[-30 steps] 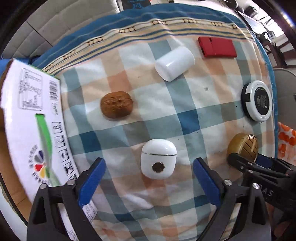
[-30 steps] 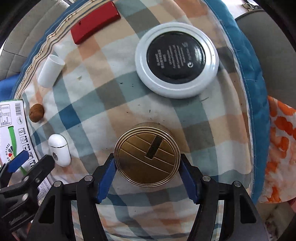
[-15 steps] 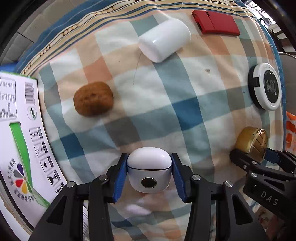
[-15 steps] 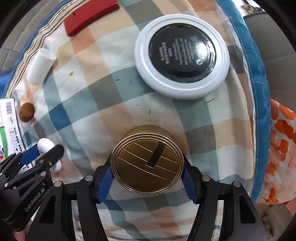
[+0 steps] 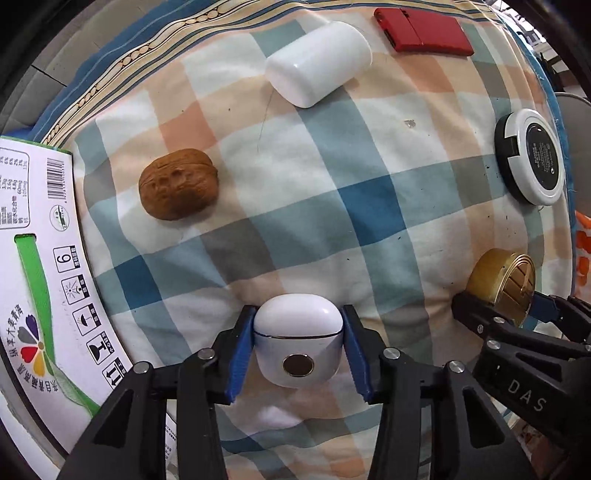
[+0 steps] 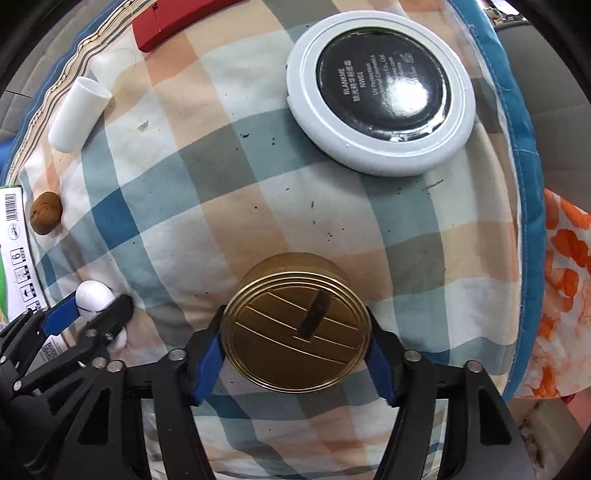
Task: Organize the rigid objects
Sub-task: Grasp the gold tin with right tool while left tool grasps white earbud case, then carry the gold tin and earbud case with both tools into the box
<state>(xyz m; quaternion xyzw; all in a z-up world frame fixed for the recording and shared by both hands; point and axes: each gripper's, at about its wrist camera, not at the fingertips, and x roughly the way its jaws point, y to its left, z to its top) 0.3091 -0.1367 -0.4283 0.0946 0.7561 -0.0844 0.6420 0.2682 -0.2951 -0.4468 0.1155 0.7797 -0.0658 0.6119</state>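
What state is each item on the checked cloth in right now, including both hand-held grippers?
Left hand-held gripper: shut on white earbud case.
White earbud case: lid closed, clamped.
Right hand-held gripper: shut on gold tin.
Gold tin: lid on, gripped at its sides.
Round compact: closed, lying flat.
White tube: lying on its side.
Walnut: whole, free.
Red case: flat, closed.

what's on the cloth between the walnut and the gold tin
Nothing: in the left wrist view, only bare checked cloth runs from the walnut to the gold tin.

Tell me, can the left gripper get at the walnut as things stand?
Probably not yet: the left gripper is shut on the white earbud case. The checked cloth toward the walnut lies bare.
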